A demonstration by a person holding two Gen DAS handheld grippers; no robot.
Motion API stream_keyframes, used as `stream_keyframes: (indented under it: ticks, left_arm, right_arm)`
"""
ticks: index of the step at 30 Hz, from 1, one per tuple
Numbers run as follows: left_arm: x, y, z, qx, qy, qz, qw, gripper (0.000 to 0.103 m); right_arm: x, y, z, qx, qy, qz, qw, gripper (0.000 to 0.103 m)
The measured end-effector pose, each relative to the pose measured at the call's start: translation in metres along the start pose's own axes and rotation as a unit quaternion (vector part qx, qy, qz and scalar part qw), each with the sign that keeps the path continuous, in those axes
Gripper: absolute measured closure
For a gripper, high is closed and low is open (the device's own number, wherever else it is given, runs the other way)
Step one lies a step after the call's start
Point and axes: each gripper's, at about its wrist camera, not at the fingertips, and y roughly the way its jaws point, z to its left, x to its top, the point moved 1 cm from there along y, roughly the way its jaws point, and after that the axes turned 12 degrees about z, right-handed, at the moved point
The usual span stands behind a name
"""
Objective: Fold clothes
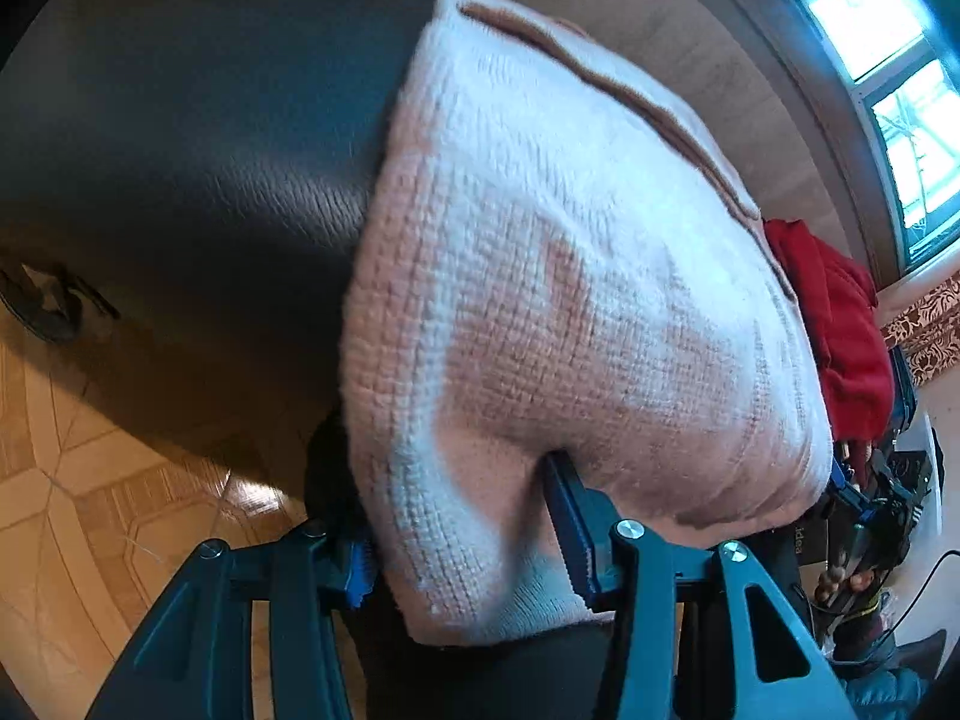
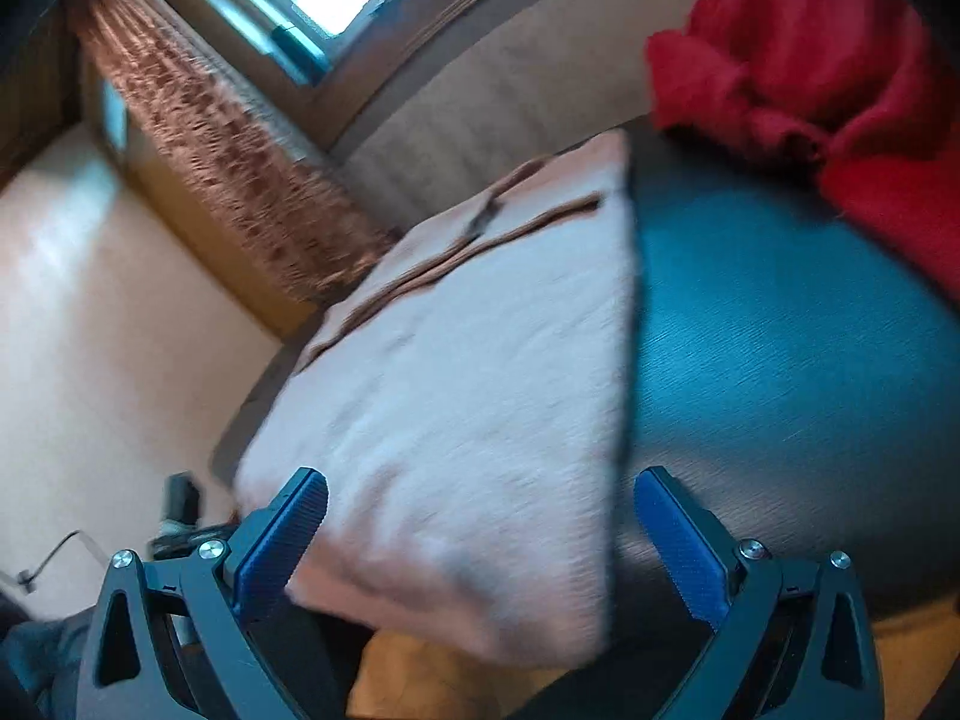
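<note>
Red garment heaped beside pink knit sweater on dark table.

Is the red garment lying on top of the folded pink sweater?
No. The red garment lies apart from the pink sweater, with bare dark table between them.

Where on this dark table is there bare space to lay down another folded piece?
In the right wrist view, bare dark table lies between the pink sweater and the red garment. In the left wrist view, more bare top lies on the sweater's other side. The red garment crowds one corner. The near edge has both grippers at the sweater.
</note>
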Motion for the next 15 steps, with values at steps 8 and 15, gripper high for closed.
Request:
stream_keyframes:
  ticks: [8, 15]
  left_arm:
    - [-0.009, 0.006, -0.03, -0.033, 0.048, 0.031, 0.9978, 0.091]
    - [-0.012, 0.006, -0.041, -0.033, 0.066, 0.04, 0.9964, 0.097]
  right_arm:
    - [-0.02, 0.015, 0.005, 0.066, 0.009, 0.047, 0.997, 0.0]
    - [-0.029, 0.031, 0.014, 0.005, -0.013, 0.132, 0.991, 0.046]
